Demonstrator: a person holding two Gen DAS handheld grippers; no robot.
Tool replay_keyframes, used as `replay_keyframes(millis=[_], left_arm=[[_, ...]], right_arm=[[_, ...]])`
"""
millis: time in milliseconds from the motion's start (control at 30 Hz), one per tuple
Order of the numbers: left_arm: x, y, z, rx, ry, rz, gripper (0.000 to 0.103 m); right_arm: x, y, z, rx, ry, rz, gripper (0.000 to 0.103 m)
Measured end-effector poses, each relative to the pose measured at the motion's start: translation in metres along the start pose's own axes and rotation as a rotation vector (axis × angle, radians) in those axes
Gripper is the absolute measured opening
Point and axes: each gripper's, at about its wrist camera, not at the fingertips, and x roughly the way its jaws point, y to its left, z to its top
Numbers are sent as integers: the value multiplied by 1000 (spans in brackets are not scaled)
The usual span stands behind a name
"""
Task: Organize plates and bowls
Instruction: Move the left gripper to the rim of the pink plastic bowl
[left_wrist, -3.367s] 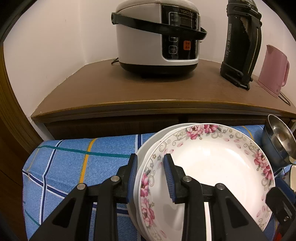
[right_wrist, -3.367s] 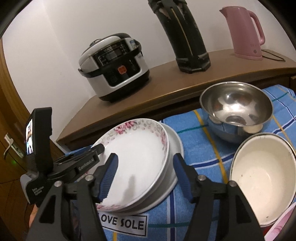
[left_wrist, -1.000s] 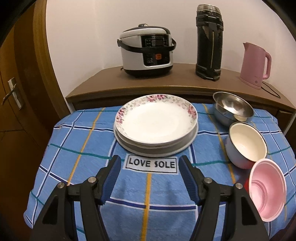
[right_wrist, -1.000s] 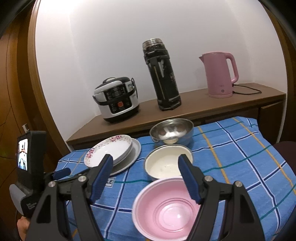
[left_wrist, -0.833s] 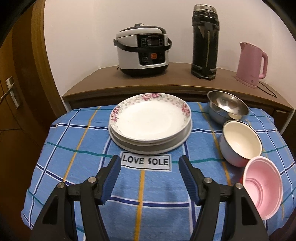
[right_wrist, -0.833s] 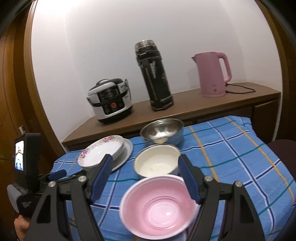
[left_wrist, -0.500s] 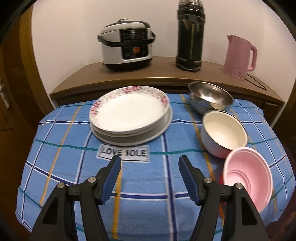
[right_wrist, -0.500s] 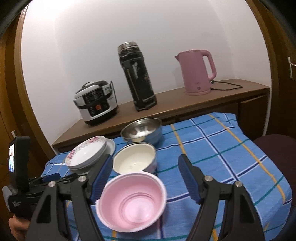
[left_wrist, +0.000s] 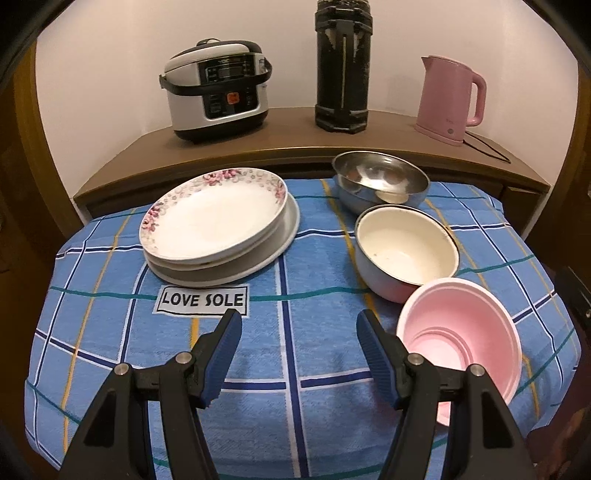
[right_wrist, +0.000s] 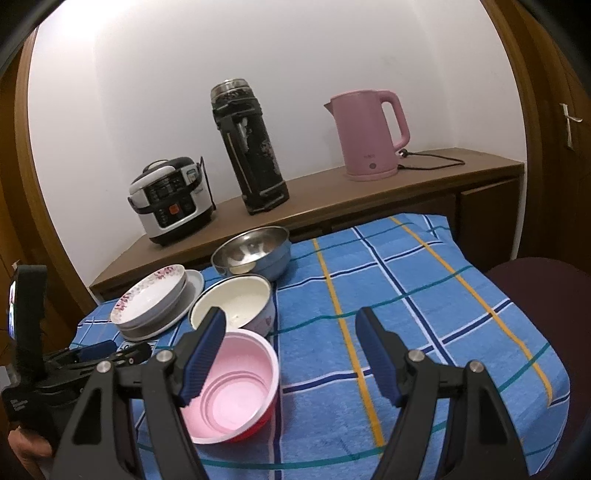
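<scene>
A floral-rimmed white plate (left_wrist: 214, 218) sits on top of a stack of plain white plates (left_wrist: 258, 254) on the far left part of the blue checked tablecloth (left_wrist: 295, 387); how many plates lie under it cannot be counted. To the right stand three bowls in a row running from far to near, each just beside the next: a shiny steel bowl (left_wrist: 380, 181) at the back, a cream-lined enamel bowl (left_wrist: 406, 251) in the middle, and a pink plastic bowl (left_wrist: 461, 339) nearest. The steel bowl shows only reflections inside, the enamel bowl a few dark specks, and the pink bowl nothing but its stepped bottom.

The left gripper (left_wrist: 297, 350) hangs over bare cloth near a "LOVE SOLE" label (left_wrist: 201, 300), its blue-padded jaws spread wide with nothing between them. The right gripper (right_wrist: 290, 350) is likewise wide apart and holds nothing; its left finger crosses in front of the pink bowl's rim, and whether they touch cannot be told.

On the wooden shelf (left_wrist: 295, 140) behind stand a silver rice cooker (left_wrist: 218, 90), a tall black thermos (left_wrist: 341, 66) cut off at the top in the left view, and a pink electric kettle (left_wrist: 448, 99).
</scene>
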Motion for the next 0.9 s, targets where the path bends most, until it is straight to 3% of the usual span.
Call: replay_keyframes(millis=[167,333,633,800,900], left_arm=[[2,-1,9,-1,-5,-16,67],[5,0,18,-14,-10,-27,67],[15,-7,38,29,-27,-24,67],[23,-8,48,27,-11,-42,67],[24,-6,49,21,-3,-52,67]], right_arm=[[3,-8,8,6,6,9,72],[12,-16,15,11,43,30,51],[36,-25,24,34,111,91,50],[61,-30,30,97,200,164,51],[63,-31,32,103,197,165,51]])
